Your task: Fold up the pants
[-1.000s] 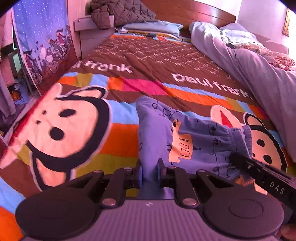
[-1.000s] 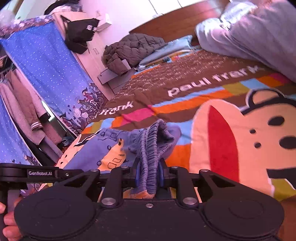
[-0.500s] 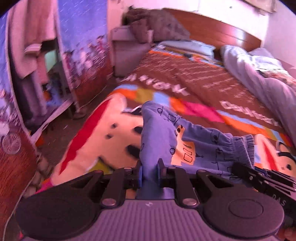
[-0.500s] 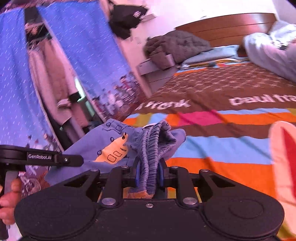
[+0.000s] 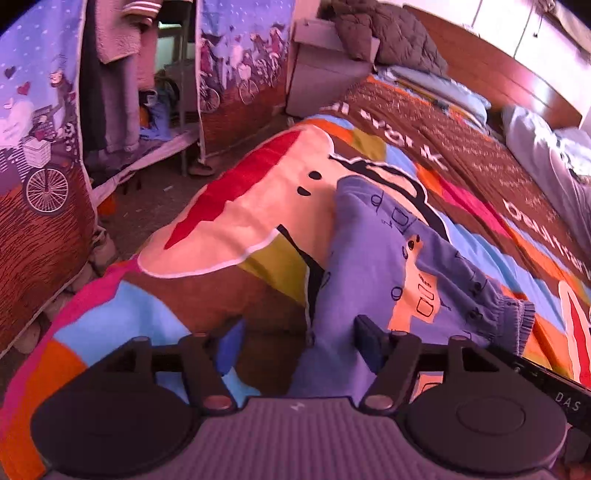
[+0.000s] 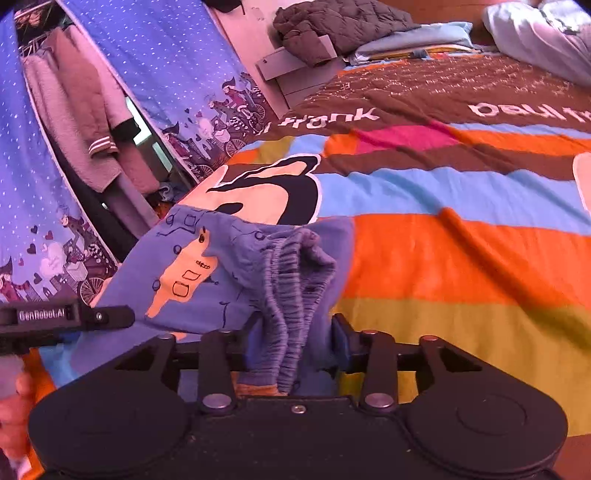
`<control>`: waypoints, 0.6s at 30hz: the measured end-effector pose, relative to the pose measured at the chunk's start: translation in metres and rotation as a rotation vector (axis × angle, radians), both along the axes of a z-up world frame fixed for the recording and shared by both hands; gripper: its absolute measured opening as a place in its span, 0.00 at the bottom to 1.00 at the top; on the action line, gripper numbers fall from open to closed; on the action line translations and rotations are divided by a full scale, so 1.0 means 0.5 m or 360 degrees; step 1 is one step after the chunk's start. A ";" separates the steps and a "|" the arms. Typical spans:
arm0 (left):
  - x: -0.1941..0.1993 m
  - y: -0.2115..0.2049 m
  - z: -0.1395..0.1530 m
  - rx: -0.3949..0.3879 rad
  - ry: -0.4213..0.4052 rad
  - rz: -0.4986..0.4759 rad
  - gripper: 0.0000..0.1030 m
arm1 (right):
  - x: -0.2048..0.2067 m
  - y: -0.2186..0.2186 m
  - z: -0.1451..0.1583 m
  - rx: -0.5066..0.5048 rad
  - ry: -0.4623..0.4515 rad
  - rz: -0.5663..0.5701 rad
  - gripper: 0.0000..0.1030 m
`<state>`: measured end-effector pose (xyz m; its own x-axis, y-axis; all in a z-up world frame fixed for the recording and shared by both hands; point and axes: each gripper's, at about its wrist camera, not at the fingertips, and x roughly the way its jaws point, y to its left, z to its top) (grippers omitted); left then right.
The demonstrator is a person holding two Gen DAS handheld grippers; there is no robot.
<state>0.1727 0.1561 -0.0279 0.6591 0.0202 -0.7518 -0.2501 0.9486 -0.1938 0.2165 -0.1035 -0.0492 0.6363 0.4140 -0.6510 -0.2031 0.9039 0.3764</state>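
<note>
Right wrist view: blue printed pants [image 6: 207, 273] lying on a striped bedspread [image 6: 461, 258].
The right gripper [image 6: 295, 343] has just been opening; its jaws stand apart, with the gathered elastic waistband [image 6: 295, 295] loose between them. The left gripper [image 6: 66, 317] shows at the left edge, beside the fabric. A quilted jacket [image 6: 340, 26] lies at the bed's head.
</note>
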 end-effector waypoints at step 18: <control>-0.049 -0.008 0.034 0.0044 -0.0098 0.0089 0.99 | -0.060 0.001 0.038 -0.0295 -0.0149 -0.0223 0.94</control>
